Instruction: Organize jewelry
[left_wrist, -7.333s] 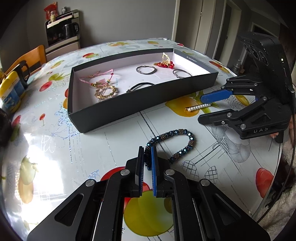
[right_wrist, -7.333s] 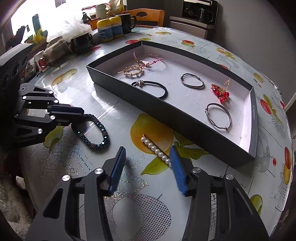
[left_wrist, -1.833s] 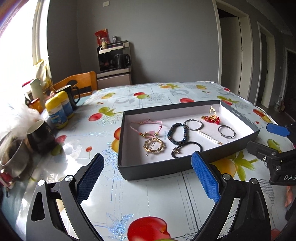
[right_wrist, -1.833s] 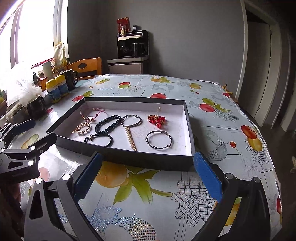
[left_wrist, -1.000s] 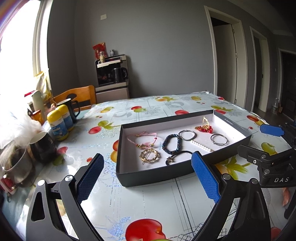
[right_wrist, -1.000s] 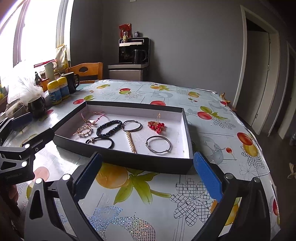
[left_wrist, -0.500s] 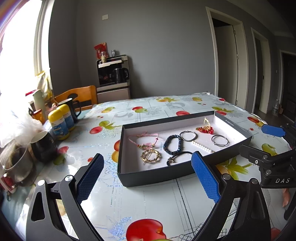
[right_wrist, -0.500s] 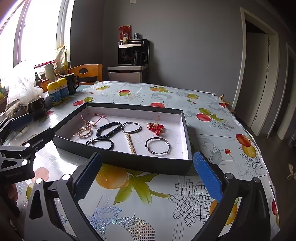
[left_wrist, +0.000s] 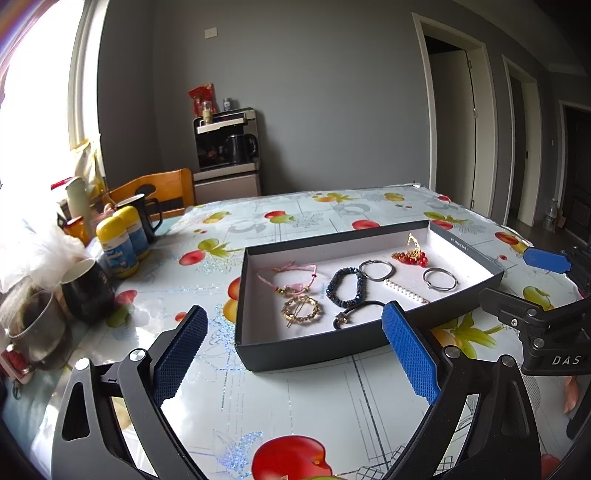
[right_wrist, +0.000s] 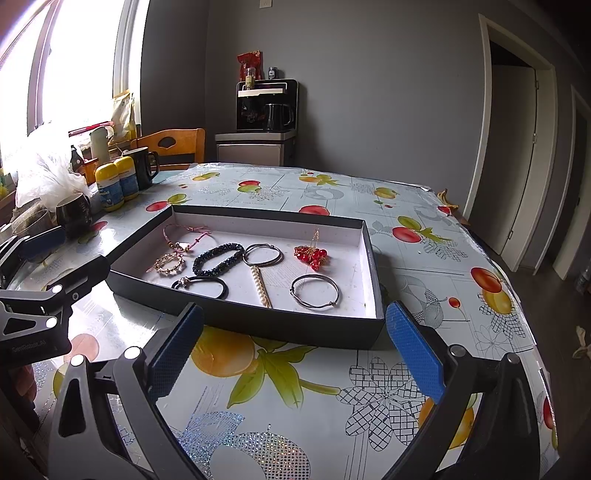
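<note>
1. The dark blue beaded bracelet (left_wrist: 346, 287), pinched by the left hand-held gripper (left_wrist: 291, 349) seven seconds ago, now lies inside the shallow black cardboard tray (left_wrist: 317, 352).
2. The pearl hair clip (right_wrist: 261, 285), earlier on the fruit-patterned surface (right_wrist: 436, 258), also rests in the tray, beside the bracelet.
3. Both the left and right hand-held gripper (right_wrist: 293, 349) have pulled back, jaws spread wide, holding nothing.
</note>
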